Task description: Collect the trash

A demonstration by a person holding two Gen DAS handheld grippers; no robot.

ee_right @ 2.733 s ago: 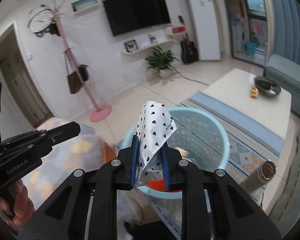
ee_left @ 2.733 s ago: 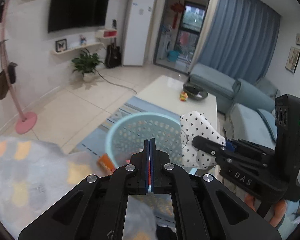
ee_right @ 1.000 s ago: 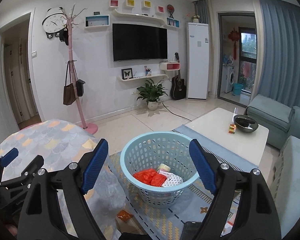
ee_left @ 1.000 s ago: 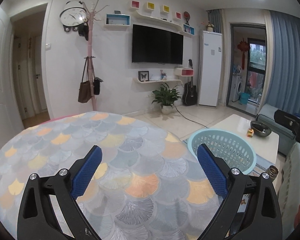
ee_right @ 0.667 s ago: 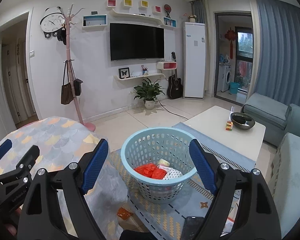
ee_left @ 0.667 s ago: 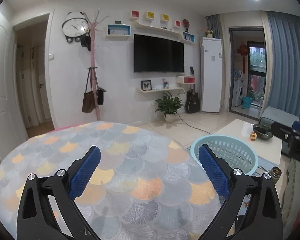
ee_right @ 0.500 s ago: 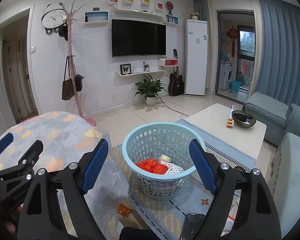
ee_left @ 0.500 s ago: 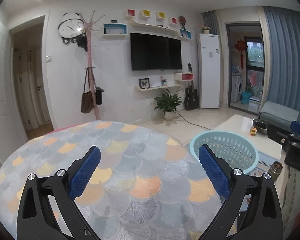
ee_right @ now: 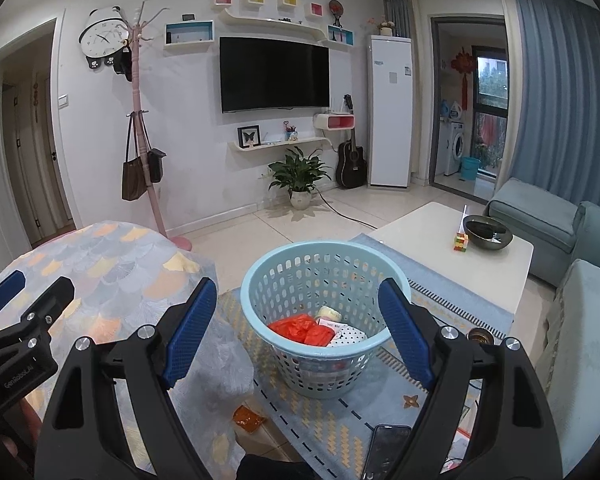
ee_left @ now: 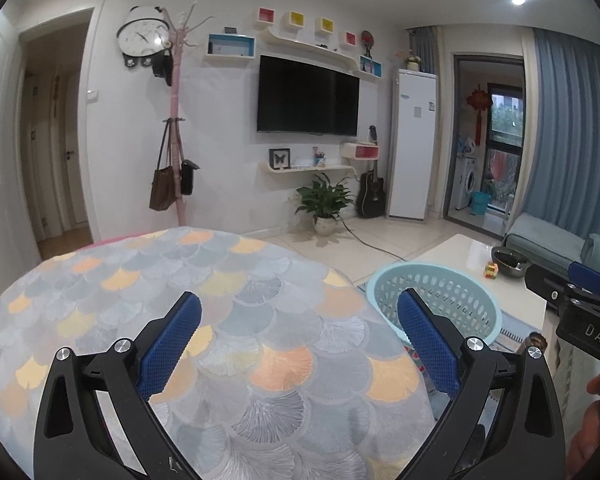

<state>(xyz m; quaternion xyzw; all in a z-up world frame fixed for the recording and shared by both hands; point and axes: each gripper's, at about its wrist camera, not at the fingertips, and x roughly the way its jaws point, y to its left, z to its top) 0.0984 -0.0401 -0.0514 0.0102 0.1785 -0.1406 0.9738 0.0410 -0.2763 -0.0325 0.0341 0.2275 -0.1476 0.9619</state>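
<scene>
The light-blue basket (ee_right: pixel 327 320) is seen standing on the patterned rug (ee_right: pixel 380 412), just beside the round surface (ee_left: pixel 188 320) with the scale-pattern cloth. Several pieces of trash are already contained in it: crumpled red wrapping (ee_right: pixel 304 330), a white sheet with black dots (ee_right: pixel 350 336) and a small pale roll (ee_right: pixel 327 313). No loose trash is visible on the cloth of the surface in the left wrist view. Collection from the surface is therefore judged to be largely complete.

One item is judged to remain: an orange scrap (ee_right: pixel 249 419) lies on the floor at the rug's edge, below the hanging cloth and outside the basket. A dark phone (ee_right: pixel 386 450) on the rug and a cylindrical object (ee_right: pixel 480 336) beside the basket are not taken to be trash; this cannot be confirmed.

The right gripper (ee_right: pixel 296 328) is held with its jaws spread wide and nothing between them. The basket is framed between its two blue pads, ahead of and below the fingertips, with no contact. The orange scrap lies lower in the view, nearer the gripper body and towards its left finger.

The left gripper (ee_left: pixel 298 338) is likewise spread wide and empty. It is held above the surface, with only the cloth seen between its pads. The basket appears behind its right finger, off the surface edge and lower. The orange scrap is not visible in this view.
</scene>
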